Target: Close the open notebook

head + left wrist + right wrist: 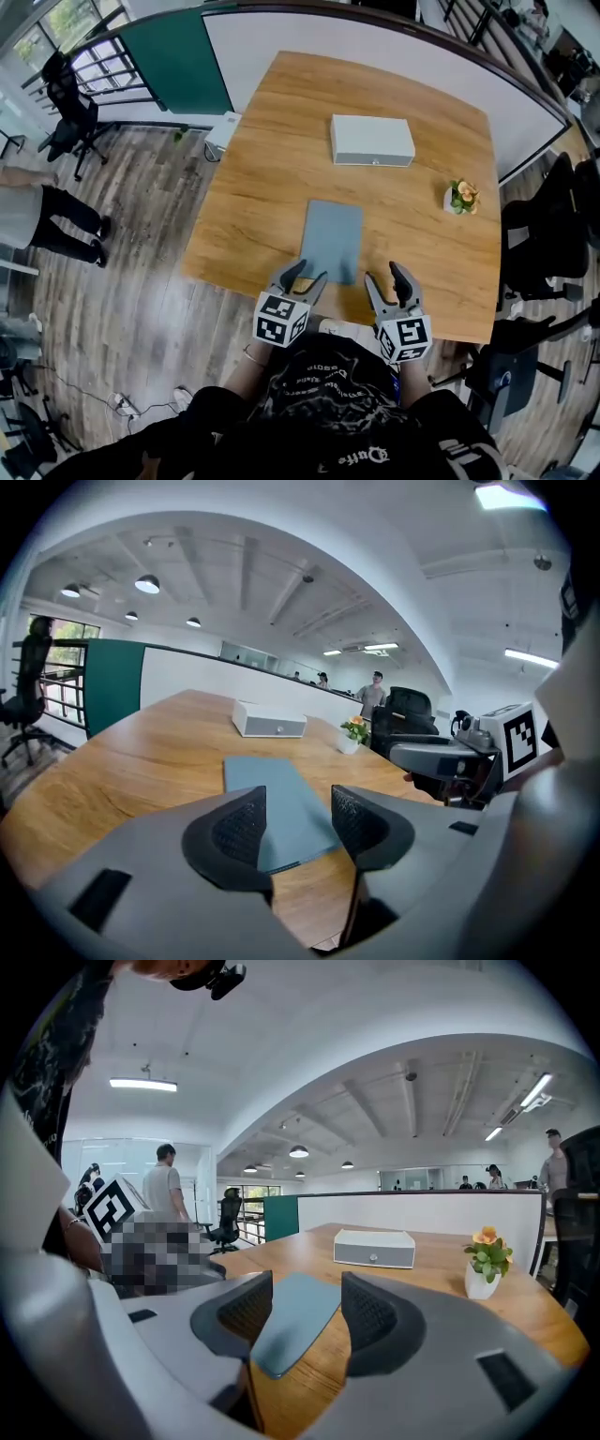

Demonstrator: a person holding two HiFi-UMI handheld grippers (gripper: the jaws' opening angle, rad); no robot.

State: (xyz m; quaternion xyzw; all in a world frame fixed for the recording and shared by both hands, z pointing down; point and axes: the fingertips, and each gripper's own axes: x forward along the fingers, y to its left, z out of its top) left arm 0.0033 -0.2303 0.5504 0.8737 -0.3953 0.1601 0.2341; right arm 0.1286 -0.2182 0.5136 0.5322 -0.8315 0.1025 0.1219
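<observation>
Desk: one.
On desk: three things, one of each kind.
- notebook: one, by near edge
- box: one, toward far edge
- plant: one, by right edge

Grippers: two, both over near edge: left gripper, right gripper.
Marker cubes: two, one per gripper.
Chairs in head view: three. One beyond far left corner, two past right edge.
Bystander: one, on floor off left edge.
Green panel: one, beyond far left corner.

wood table carries three things: closed grey-blue notebook flat near the person's edge, white box further back, small potted plant at right, all apart
</observation>
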